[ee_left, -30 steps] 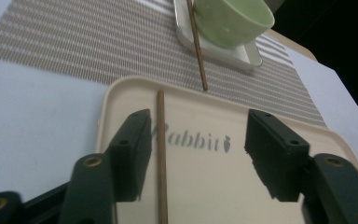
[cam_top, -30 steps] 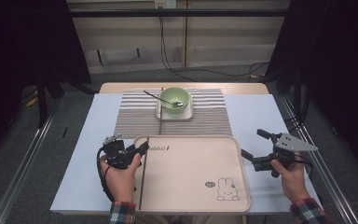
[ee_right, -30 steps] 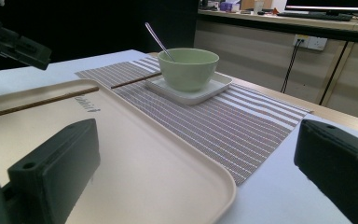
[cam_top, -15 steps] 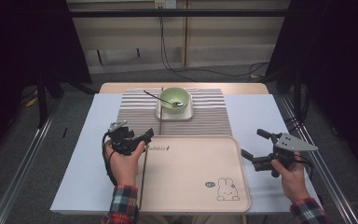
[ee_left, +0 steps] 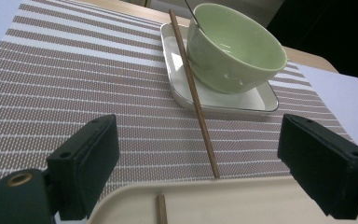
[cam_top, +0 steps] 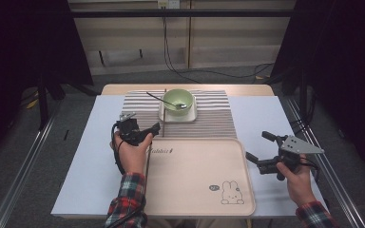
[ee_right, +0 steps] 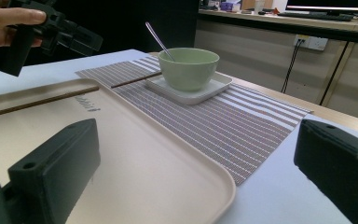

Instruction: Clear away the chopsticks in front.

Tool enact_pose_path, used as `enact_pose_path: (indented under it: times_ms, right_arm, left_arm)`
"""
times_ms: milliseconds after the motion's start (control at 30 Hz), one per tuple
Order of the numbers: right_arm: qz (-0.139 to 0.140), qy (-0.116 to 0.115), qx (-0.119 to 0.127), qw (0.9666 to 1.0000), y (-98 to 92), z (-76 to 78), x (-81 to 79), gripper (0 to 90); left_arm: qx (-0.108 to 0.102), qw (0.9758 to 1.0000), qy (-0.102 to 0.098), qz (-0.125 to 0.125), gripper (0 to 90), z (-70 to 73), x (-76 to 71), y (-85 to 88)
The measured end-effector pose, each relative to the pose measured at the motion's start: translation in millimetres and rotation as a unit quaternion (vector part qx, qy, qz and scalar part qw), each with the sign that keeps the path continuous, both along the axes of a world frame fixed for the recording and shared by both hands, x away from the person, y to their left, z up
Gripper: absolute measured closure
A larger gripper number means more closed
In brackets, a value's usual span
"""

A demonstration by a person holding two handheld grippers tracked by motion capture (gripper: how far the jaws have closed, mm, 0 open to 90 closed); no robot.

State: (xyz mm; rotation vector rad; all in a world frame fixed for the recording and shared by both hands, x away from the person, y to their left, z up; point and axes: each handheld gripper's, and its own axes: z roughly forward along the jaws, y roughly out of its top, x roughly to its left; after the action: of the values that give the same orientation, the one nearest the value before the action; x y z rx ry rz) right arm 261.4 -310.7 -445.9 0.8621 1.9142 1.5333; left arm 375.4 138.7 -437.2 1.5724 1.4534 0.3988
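Observation:
A green bowl (cam_top: 178, 99) with a metal spoon (cam_top: 158, 97) in it stands on a white square plate (cam_top: 190, 115) on the striped placemat (cam_top: 214, 124). One wooden chopstick (ee_left: 193, 91) lies on the mat with its far end resting on the plate's rim. A second chopstick (cam_top: 147, 178) lies along the left side of the beige tray (cam_top: 197, 183). My left gripper (cam_top: 153, 129) hovers over the mat's near left corner and points at the bowl. Its jaws have just been opening and nothing is between them. My right gripper (cam_top: 258, 146) is open beside the tray's right edge.
The placemat and tray lie on a white sheet (cam_top: 88, 156) that covers the table. A bunny is printed near the tray's front right corner (cam_top: 232, 192). Metal rails (cam_top: 24, 166) run along both sides, and cables trail on the floor behind the table.
My left hand has moved away from the tray's left edge, forward and slightly right, onto the placemat corner, and its jaws have spread wider. The right hand has kept still.

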Motion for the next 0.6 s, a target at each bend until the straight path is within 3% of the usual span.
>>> enact_pose_path:
  times_ms: [600]
  right_arm:
    - [-0.005, 0.001, -0.002, 1.0, -0.3, -0.1, 0.4, 0.0]
  left_arm:
    - [0.022, 0.9997, 0.007, 0.004, 10.6, -11.0, 33.9, -5.2]
